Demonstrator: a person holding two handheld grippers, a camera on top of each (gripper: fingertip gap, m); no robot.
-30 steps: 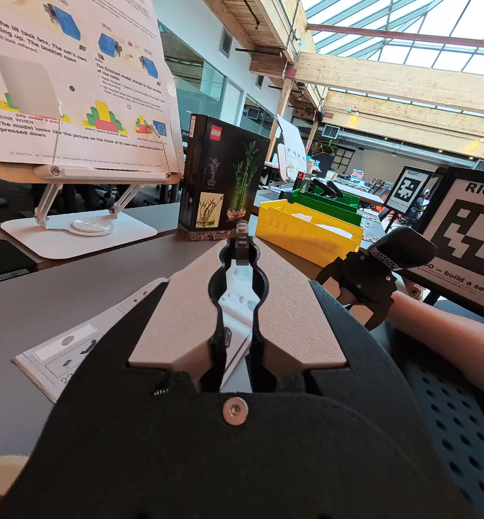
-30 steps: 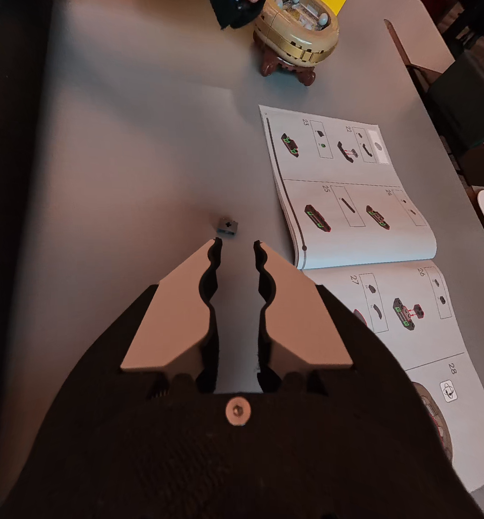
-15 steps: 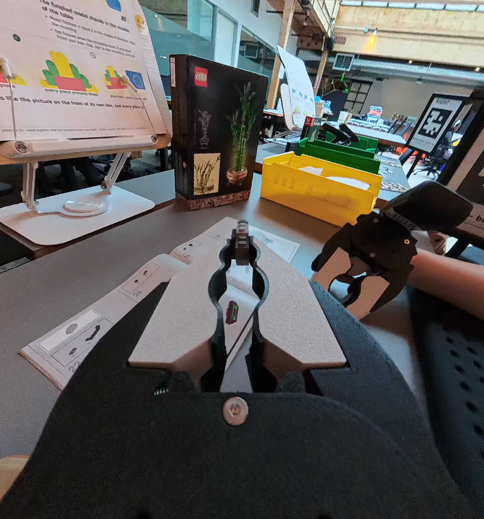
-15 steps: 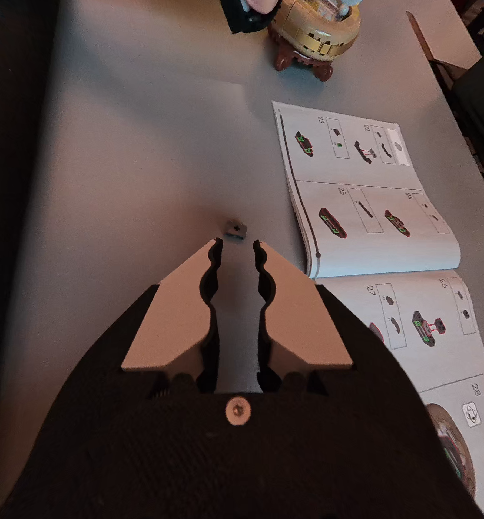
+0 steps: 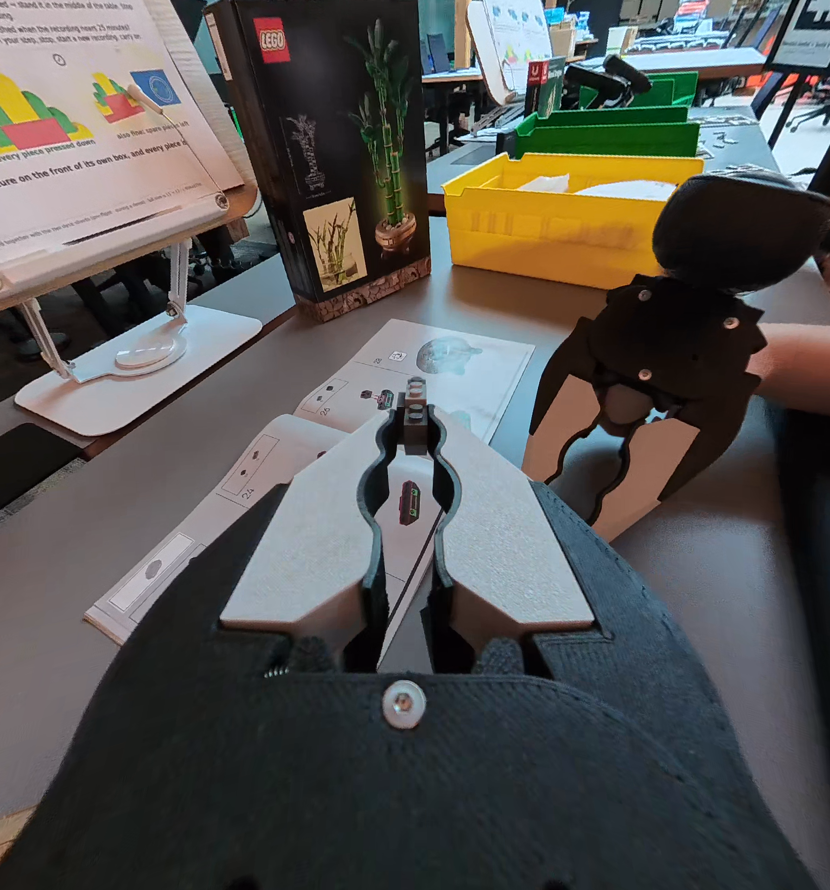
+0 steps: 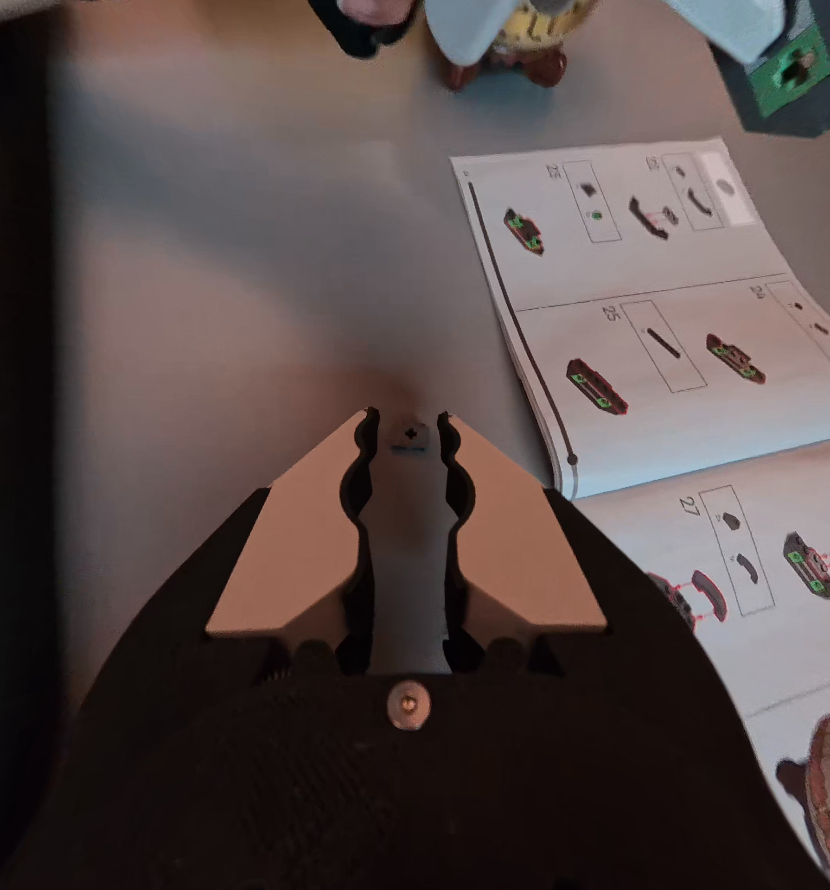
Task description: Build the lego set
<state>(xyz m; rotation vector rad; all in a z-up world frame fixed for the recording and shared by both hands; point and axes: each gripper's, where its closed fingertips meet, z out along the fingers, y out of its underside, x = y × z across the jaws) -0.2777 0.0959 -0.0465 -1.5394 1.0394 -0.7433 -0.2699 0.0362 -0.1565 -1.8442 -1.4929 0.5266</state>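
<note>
Left gripper (image 5: 414, 418) clamped on a dark studded piece (image 5: 415, 415), centre frame, kept aloft for joining; right gripper (image 6: 407, 424) parted astride a small grey brick (image 6: 409, 435) mid-frame, poised to pinch.

The left gripper (image 5: 414, 424) has a rough, layered matt black plastic body, grainy pale fingers (image 5: 326, 544) and a shiny metal screw (image 5: 403, 704). The tabletop (image 5: 162, 481) is smooth, matt grey-brown, and the instruction booklet (image 6: 644, 298) on it is smooth printed paper. The set's box (image 5: 336, 159) is glossy printed card and the yellow bin (image 5: 548, 231) smooth, slightly shiny plastic.
</note>
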